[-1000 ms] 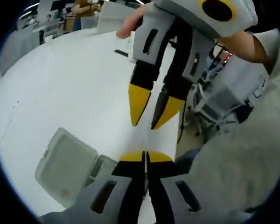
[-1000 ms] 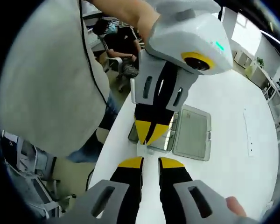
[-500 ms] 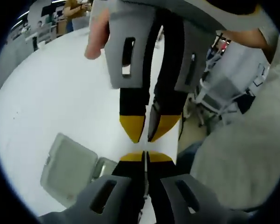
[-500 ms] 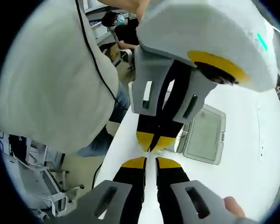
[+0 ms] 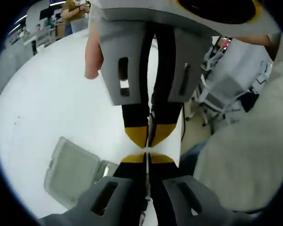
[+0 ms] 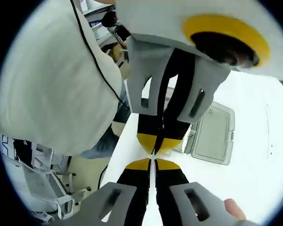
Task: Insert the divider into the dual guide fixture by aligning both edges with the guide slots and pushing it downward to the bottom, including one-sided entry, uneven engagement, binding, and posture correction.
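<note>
Light: bright, even indoor light in both views.
Glare: white table [image 5: 52, 108] washes out left of the fingers.
Shadows: faint, soft under the clear tray [image 6: 212, 134] beside the fingers.
Blur: the near gripper body above the fingers is soft.
Distortion: strong fisheye bending toward the edges.

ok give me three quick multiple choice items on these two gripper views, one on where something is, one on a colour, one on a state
1. Where does the pale grey hinged plastic case lie?
A. on the white tabletop
B. on a chair
C. on the floor

2. What colour are the tips of the left gripper?
A. red
B. yellow
C. blue

3. How do the jaws of the right gripper stand?
A. wide apart
B. close together
C. clamped around a cup

Answers: 1 A, the case rests open and flat on the table. 2 B, yellow caps sit on black fingers. 3 B, only a thin slit separates the tips, which meet the other gripper's tips.
</note>
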